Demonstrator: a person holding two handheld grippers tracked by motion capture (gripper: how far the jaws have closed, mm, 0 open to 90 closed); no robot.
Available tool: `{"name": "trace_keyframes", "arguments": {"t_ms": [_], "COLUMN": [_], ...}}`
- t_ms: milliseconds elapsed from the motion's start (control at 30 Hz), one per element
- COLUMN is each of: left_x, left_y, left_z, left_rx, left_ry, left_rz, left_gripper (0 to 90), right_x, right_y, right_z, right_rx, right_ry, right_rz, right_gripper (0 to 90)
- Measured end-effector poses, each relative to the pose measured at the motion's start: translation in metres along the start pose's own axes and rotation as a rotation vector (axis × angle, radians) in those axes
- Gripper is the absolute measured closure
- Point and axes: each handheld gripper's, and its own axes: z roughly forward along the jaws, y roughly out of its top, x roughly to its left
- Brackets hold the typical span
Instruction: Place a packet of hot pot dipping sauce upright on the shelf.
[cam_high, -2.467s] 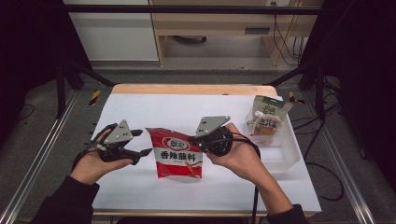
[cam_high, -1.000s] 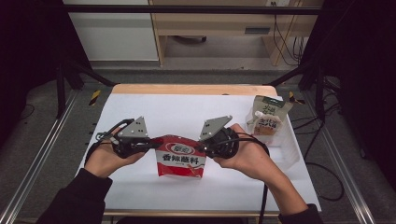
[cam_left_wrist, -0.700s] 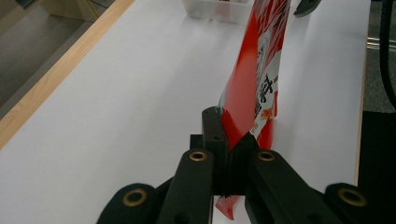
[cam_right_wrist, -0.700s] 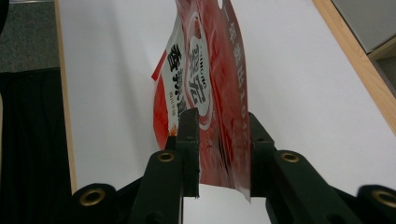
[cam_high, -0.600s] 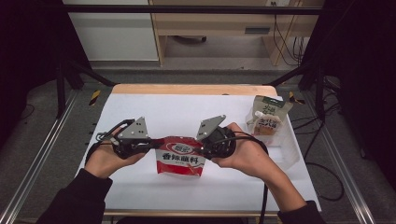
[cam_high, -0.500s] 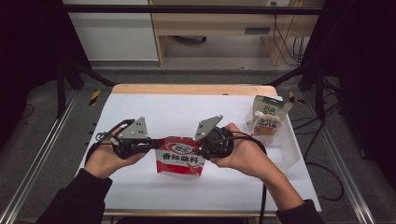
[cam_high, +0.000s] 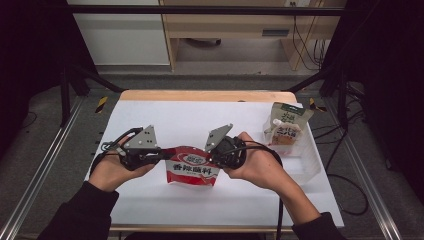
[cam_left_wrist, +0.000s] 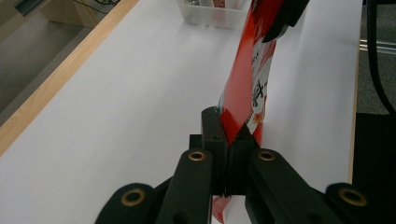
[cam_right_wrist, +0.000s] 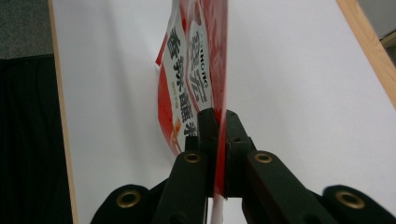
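Red sauce pouch pinched at opposite top corners by left gripper and right gripper jaws above bench; advise a firm, even pull; avoid slipping.

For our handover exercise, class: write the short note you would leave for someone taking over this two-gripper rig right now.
Left gripper: shut on the left top edge of the red foil seasoning pouch with a white label.
Right gripper: its jaws have just been closing; now shut on the pouch's right top edge.
Pouch: held upright between both grippers over the white table, near the front middle.
Clear plastic bin: at the table's right, holding a pale spouted drink pouch.
Done: both top corners gripped.
Left: probably tearing the pouch open or carrying it to the bin; keep both grips firm.
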Motion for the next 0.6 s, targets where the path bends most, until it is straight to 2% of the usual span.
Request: {"name": "trace_keyframes", "arguments": {"t_ms": [67, 167, 300, 333, 367, 600], "left_x": [0.000, -0.001, -0.004, -0.004, -0.004, -0.005], "left_y": [-0.001, -0.004, -0.011, -0.015, -0.017, -0.044], "left_z": [-0.002, -0.005, -0.006, -0.006, -0.005, 0.009], "left_rx": [-0.017, -0.029, -0.043, -0.038, -0.035, -0.007], "left_ry": [0.006, 0.018, 0.076, 0.113, 0.119, 0.178], "left_rz": [-0.025, -0.037, -0.068, -0.086, -0.095, -0.162], "left_gripper": [82.0, 72.1, 41.7, 32.1, 25.9, 3.1], "right_x": [-0.001, -0.003, -0.004, -0.005, -0.006, -0.014], "right_y": [0.002, 0.005, 0.007, 0.007, 0.007, 0.006], "right_z": [-0.002, -0.006, -0.011, -0.012, -0.014, -0.023], "right_rx": [0.000, -0.001, 0.016, 0.012, 0.013, 0.008], "right_ry": [0.000, 0.001, -0.014, -0.016, -0.018, -0.034], "right_rz": [-0.006, -0.012, -0.026, -0.024, -0.031, -0.026], "right_gripper": [89.9, 90.0, 90.0, 90.0, 90.0, 90.0]}}
